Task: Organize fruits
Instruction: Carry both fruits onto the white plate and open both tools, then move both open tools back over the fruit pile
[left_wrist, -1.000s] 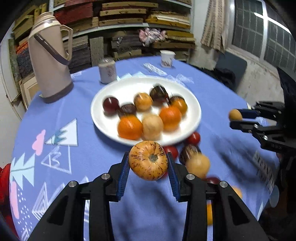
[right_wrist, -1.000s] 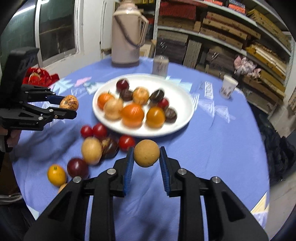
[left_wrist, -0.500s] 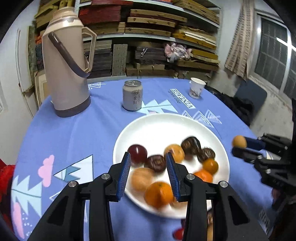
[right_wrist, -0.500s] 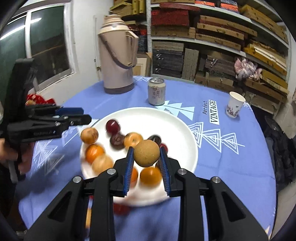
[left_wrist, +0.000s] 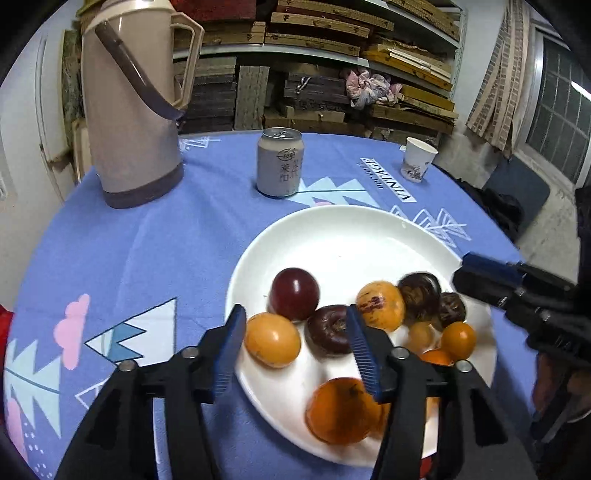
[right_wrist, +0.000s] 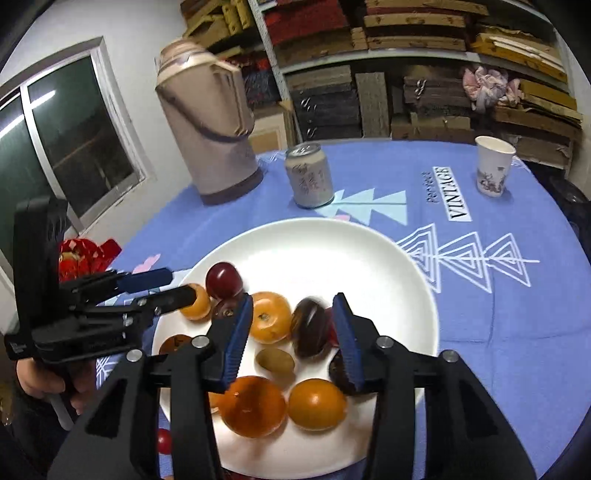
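My left gripper (left_wrist: 295, 341) and right gripper (right_wrist: 291, 334) have just been opening; both jaws are spread, pinching nothing (fruits lie below them, on the white plate (left_wrist: 332, 236)).

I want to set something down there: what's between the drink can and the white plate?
Nothing: only bare blue tablecloth with printed triangles separates the can from the white plate, clearest in the right wrist view.
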